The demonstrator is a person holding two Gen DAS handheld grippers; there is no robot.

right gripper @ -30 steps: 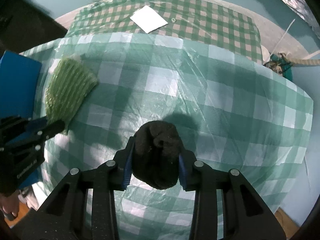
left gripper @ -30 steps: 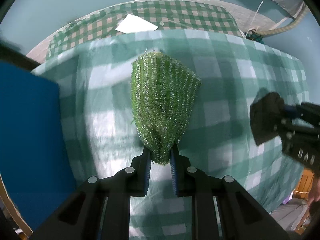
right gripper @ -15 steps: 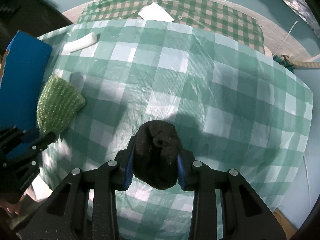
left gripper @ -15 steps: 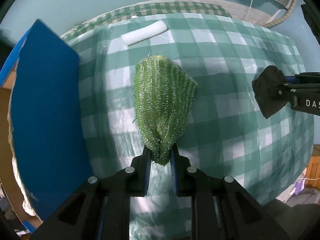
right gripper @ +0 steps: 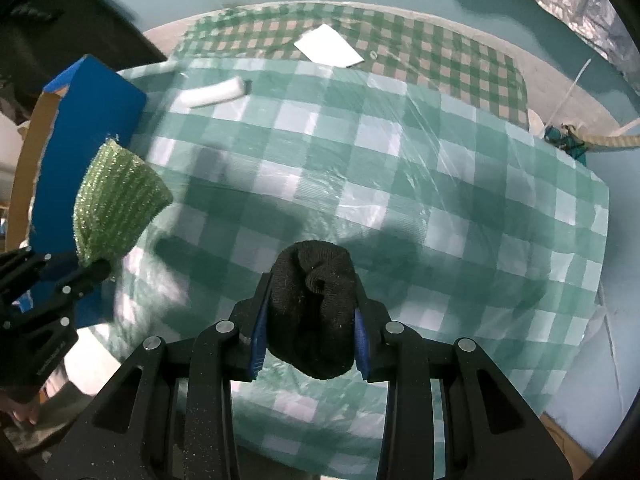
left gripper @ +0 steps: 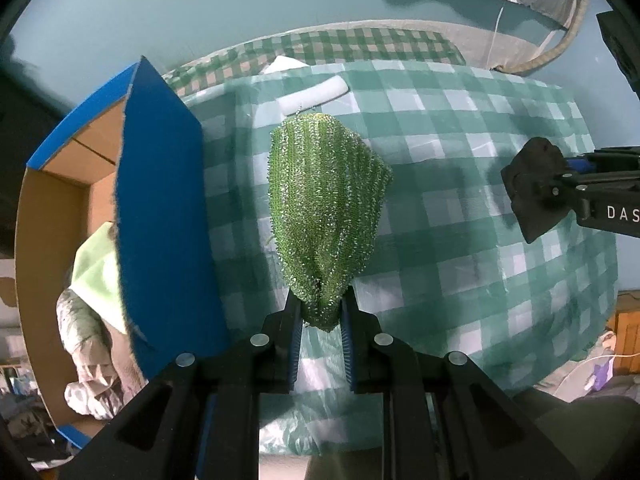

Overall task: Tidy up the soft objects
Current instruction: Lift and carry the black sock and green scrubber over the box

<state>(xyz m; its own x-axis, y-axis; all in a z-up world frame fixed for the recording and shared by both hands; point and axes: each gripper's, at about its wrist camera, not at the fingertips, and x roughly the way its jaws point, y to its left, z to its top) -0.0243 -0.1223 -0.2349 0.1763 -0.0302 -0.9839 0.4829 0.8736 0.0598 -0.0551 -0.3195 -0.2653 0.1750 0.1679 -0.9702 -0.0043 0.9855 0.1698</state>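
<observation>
The table under the green-and-white checked plastic tablecloth (right gripper: 360,168) has its left edge just beside the tall blue outer wall of an open cardboard box (left gripper: 160,208), brown on the inside, and most of the cloth's middle and right side lies bare. The only loose item on the cloth is a white rolled soft cylinder (right gripper: 216,92) near the far left corner; beyond the far edge a second, smaller-checked green-and-tan cloth (right gripper: 420,52) carries a flat white sheet of paper (right gripper: 328,46). The left gripper (left gripper: 320,312) is clamped on the narrow end of a sparkly green knitted scrubbing cloth (left gripper: 324,208), which fans out ahead of its fingers above the left part of the table, close to the box wall but apart from it. The right gripper (right gripper: 310,316) is pinched tight on a bunched black knitted sock (right gripper: 312,312), held above the near middle of the table. Inside the box, low down, lie a pale green soft cloth (left gripper: 98,268) and, nearer the camera, a crumpled whitish-grey fabric (left gripper: 92,360). On the side of the right gripper, seen from the left wrist, the white letters "DAS" can be read before the frame cuts off.
</observation>
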